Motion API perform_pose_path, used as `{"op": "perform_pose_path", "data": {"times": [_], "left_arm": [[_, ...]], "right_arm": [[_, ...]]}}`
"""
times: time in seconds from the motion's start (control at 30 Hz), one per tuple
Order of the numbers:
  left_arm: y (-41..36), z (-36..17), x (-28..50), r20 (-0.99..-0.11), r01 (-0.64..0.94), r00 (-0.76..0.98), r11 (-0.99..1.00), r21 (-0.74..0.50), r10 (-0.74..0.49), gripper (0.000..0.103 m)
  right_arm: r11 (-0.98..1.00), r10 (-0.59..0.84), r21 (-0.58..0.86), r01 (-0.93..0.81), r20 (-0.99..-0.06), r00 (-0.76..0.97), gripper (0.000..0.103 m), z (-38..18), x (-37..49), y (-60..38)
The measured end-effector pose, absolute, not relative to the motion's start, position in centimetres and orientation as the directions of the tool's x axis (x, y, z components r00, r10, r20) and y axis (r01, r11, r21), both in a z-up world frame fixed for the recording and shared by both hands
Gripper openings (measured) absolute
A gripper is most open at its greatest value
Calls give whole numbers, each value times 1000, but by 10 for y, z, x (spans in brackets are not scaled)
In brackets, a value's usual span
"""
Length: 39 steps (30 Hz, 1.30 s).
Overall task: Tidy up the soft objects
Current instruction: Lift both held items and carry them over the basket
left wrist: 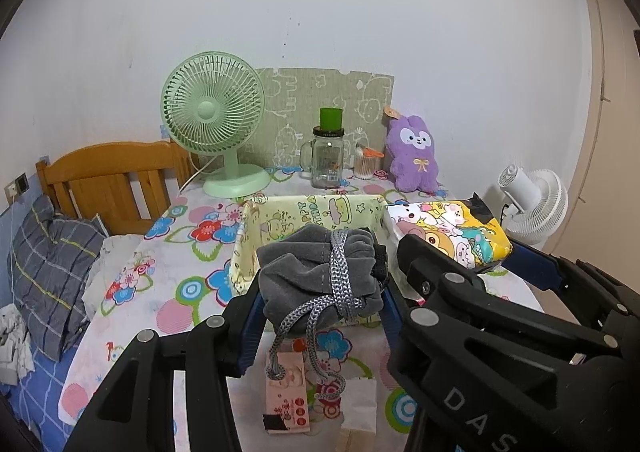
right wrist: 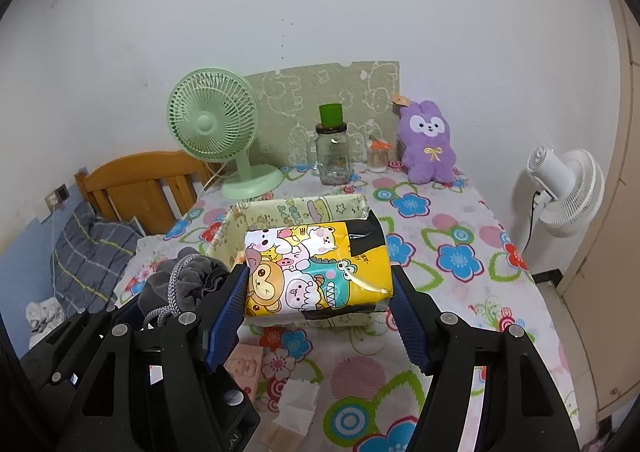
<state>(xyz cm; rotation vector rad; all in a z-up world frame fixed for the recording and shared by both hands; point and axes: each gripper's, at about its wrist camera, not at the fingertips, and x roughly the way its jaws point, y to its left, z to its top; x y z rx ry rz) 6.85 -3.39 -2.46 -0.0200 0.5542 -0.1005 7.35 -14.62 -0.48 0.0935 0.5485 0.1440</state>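
Observation:
My left gripper (left wrist: 322, 284) is shut on a grey drawstring pouch (left wrist: 316, 272) and holds it above the near edge of the yellow cartoon fabric basket (left wrist: 304, 212); its cord hangs down. My right gripper (right wrist: 318, 292) is shut on a yellow cartoon tissue pack (right wrist: 316, 268), held over the same basket (right wrist: 296, 208). The pack also shows at the right in the left wrist view (left wrist: 452, 230), and the pouch at the left in the right wrist view (right wrist: 180, 284). A purple plush toy (left wrist: 414, 152) (right wrist: 428, 144) sits at the back of the table.
On the flowered tablecloth (right wrist: 452, 260) stand a green fan (left wrist: 212, 124), a glass jar with green lid (left wrist: 328, 156) and a cotton swab jar (left wrist: 366, 166). A pink packet (left wrist: 286, 392) and white paper (left wrist: 360, 404) lie near. A white fan (right wrist: 568, 188) stands right; a bed (left wrist: 52, 272) lies left.

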Motion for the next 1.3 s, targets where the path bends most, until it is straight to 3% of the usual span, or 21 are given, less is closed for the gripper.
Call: {"op": "perform_pose_path", "data": {"times": [1.3], "left_arm": [[-20, -44, 172, -518, 42, 853, 998, -55, -65, 54]], "right_arm": [[973, 229, 137, -184, -499, 836, 71, -21, 190, -129]]}}
